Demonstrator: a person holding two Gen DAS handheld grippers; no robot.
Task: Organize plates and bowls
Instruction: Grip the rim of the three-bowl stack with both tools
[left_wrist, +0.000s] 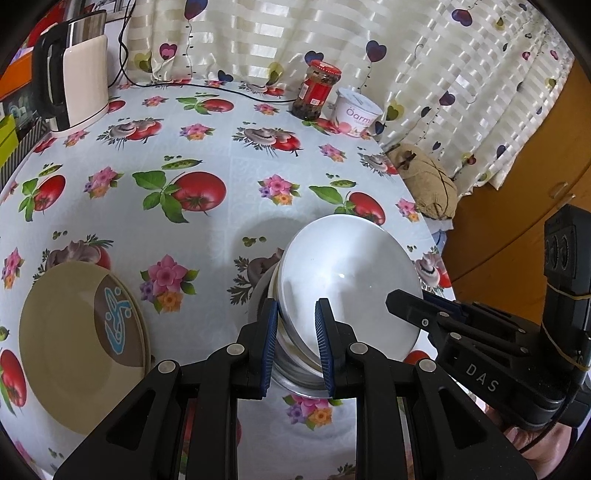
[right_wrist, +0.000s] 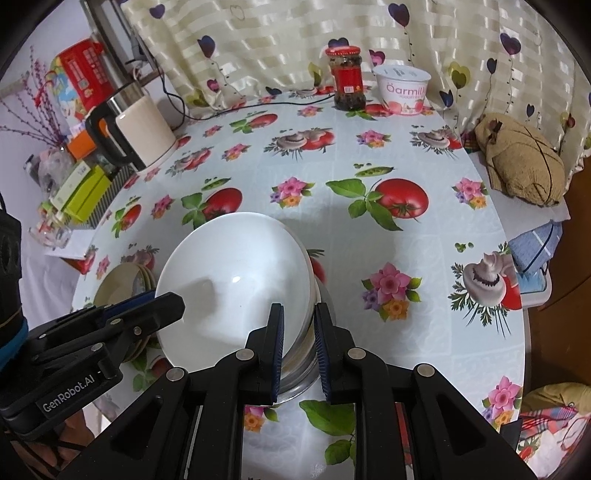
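Bowls are sitting stacked near the front of a desk (left_wrist: 221, 155) covered in a cloth printed with tomatoes and flowers. A white bowl (left_wrist: 351, 280) is resting tilted on top of a metal bowl (left_wrist: 295, 380). The left gripper (left_wrist: 297, 347) is pinching the stack's near left rim between its blue-padded jaws, and the right gripper (right_wrist: 299, 350) is pinching the near right rim in the same way, with the rim filling the narrow gap. A pile of tan plates (left_wrist: 74, 343) is lying to the left of the stack, just apart. At the far edge of the desk, a kettle (left_wrist: 77, 77), a red-lidded jar (left_wrist: 316, 90) and a yogurt tub (left_wrist: 356, 114) are standing before a heart-patterned curtain (left_wrist: 424, 55).
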